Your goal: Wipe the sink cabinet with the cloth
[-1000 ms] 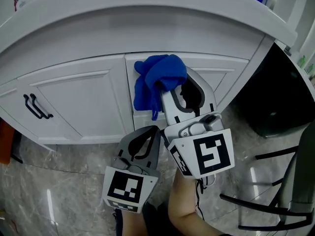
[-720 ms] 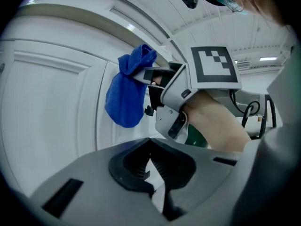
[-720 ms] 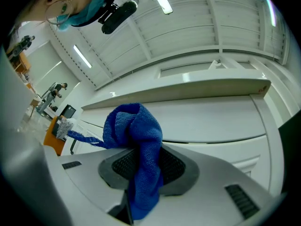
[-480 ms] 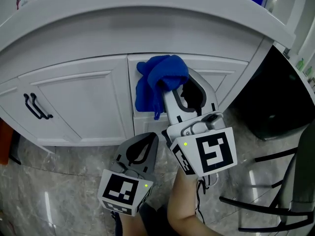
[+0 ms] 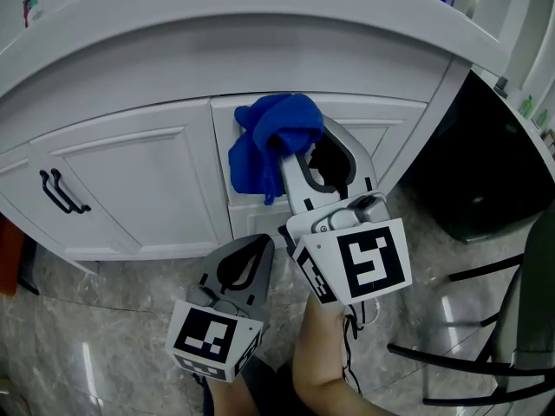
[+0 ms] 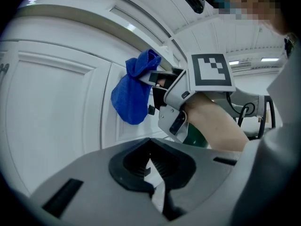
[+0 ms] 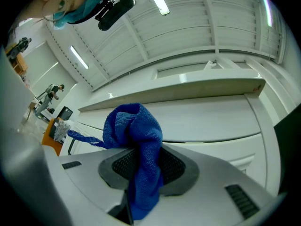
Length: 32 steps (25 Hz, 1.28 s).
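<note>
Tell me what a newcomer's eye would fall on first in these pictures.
The blue cloth stands out most, clamped in the right hand-held gripper at the top of the white cabinet, beside the seam between its doors. Next comes the bold black-and-white marker cube on that gripper, mid-picture in the head view. The left hand-held gripper hangs lower, shut and empty.

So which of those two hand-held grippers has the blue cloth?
The right hand-held gripper, the higher one: its jaws are shut on the blue cloth. The left hand-held gripper sits lower, shut on nothing.
</note>
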Each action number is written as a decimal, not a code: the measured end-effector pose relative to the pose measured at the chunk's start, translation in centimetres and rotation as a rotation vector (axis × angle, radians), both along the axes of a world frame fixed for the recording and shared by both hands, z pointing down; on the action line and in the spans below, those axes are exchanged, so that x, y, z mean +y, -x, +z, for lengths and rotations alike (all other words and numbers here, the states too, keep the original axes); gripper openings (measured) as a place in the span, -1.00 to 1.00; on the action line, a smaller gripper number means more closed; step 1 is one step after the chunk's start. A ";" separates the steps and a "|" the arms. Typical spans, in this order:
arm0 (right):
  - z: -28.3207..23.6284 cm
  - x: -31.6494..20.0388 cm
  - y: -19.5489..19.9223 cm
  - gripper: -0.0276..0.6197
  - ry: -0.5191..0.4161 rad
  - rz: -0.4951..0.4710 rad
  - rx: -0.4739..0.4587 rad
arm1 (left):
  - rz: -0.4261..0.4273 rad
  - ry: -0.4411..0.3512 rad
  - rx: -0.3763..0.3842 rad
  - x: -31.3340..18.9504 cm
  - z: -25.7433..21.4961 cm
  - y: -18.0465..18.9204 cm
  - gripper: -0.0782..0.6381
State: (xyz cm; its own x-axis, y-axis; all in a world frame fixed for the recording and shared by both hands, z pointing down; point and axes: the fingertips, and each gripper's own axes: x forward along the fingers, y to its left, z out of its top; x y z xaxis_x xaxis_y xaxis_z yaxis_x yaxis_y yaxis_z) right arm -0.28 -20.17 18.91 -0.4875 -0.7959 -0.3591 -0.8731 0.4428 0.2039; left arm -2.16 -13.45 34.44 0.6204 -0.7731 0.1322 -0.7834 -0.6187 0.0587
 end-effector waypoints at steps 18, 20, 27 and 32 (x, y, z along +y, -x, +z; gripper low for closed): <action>0.1 -0.1 -0.8 -0.56 -0.001 -0.015 -0.030 | -0.005 0.010 -0.008 -0.3 0.6 0.1 -0.77; 0.0 0.0 -1.1 -0.56 -0.003 -0.015 -0.033 | -0.005 0.007 -0.008 -0.3 0.5 -0.1 -0.77; -0.1 0.1 -1.5 -0.56 -0.004 -0.013 -0.037 | -0.006 0.003 -0.007 -0.2 0.3 -0.2 -0.77; -0.1 0.0 -1.9 -0.56 -0.001 -0.005 -0.045 | -0.009 0.003 -0.007 -0.1 0.3 -0.1 -0.77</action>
